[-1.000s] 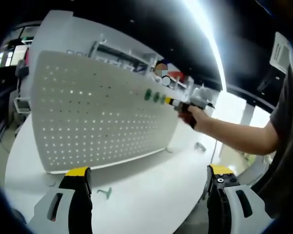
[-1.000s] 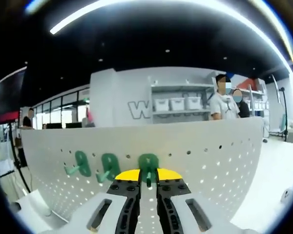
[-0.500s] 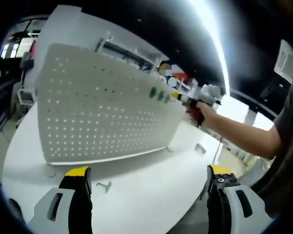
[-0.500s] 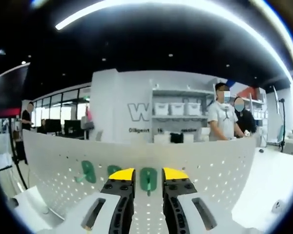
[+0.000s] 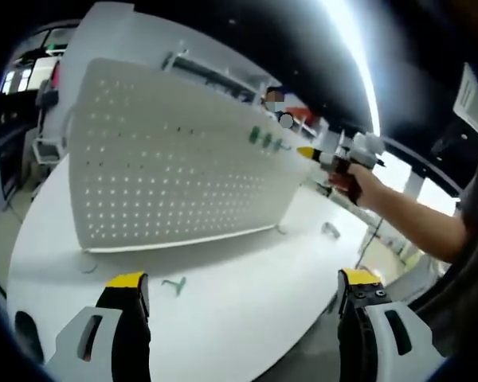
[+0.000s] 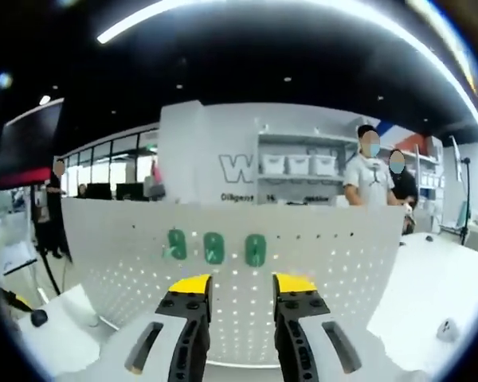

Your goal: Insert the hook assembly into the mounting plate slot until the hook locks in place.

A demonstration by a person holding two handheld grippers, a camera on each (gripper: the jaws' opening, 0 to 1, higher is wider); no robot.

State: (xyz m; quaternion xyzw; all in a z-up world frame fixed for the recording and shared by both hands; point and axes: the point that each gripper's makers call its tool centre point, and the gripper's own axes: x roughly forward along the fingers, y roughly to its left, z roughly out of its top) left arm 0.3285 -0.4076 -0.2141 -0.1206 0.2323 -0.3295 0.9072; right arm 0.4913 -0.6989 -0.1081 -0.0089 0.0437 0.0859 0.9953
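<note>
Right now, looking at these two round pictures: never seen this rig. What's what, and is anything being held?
No robot here: a person carries a two-jaw handheld gripper in each hand, and each has a fisheye camera looking along its jaws.

Left gripper view: the left gripper hangs over a white round table, jaws wide apart with nothing between them. A white pegboard stands upright on the table. A loose green hook lies in front of it. The person's hand holds the right gripper beyond the board's edge.

Right gripper view: the right gripper faces the pegboard, jaws apart and empty. Three green hooks sit in a row on the board.

So nothing is held.
</note>
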